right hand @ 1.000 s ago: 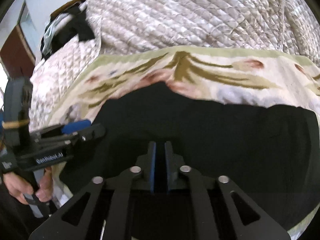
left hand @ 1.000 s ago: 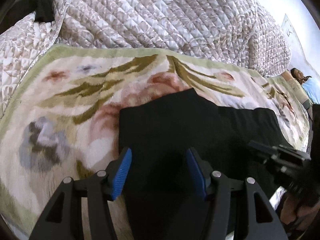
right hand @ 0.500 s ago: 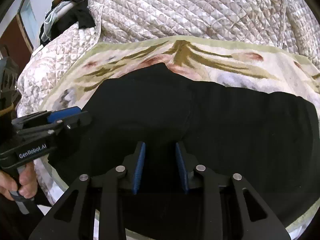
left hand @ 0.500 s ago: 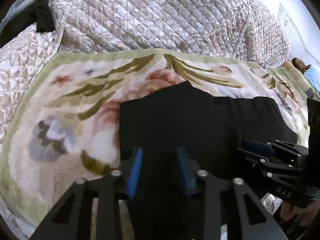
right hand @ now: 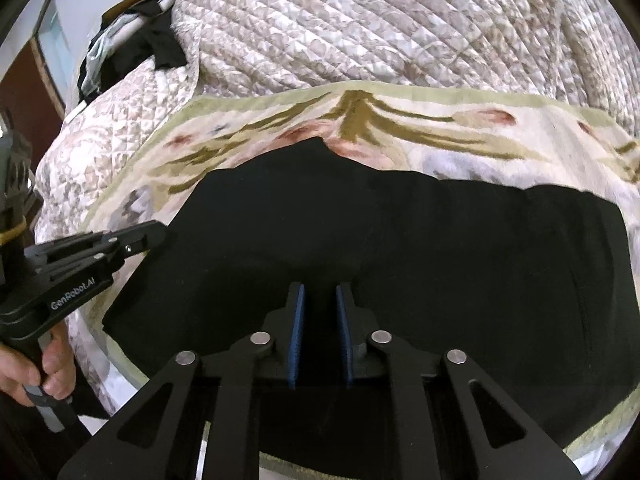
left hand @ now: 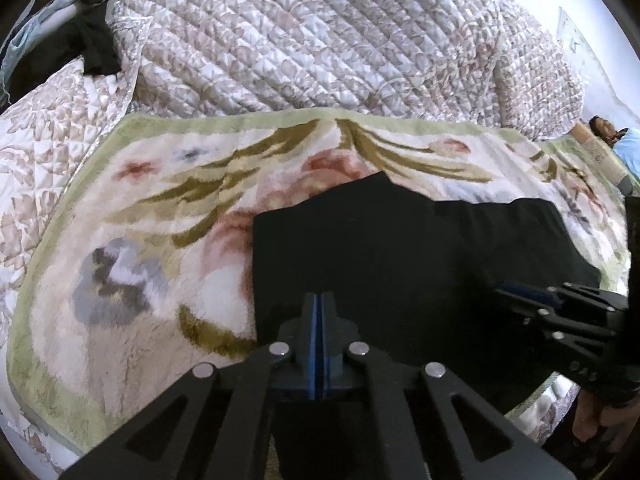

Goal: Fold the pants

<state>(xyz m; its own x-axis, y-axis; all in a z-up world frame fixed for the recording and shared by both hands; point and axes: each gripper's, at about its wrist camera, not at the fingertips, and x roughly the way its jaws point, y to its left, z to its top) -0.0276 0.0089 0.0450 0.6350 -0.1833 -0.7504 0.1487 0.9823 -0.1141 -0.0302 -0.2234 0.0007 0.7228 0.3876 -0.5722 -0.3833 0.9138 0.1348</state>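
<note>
Black pants (left hand: 400,248) lie flat on a floral blanket (left hand: 160,216), also in the right wrist view (right hand: 440,240). My left gripper (left hand: 318,308) hovers over the pants' near left part with its blue pads pressed together; whether cloth is pinched between them I cannot tell. It shows from the side in the right wrist view (right hand: 152,236). My right gripper (right hand: 320,300) is part open over the pants' near edge, with black cloth showing between the pads. It shows at the right in the left wrist view (left hand: 516,290).
A quilted cover (left hand: 320,40) is bunched behind the blanket. Dark clothes (left hand: 92,48) lie at the back left. A person (left hand: 616,136) lies at the far right. The bed edge (right hand: 120,364) runs close below the pants.
My left gripper went from wide open to shut. My right gripper went from shut to part open. Both views pulled back a little from the pants.
</note>
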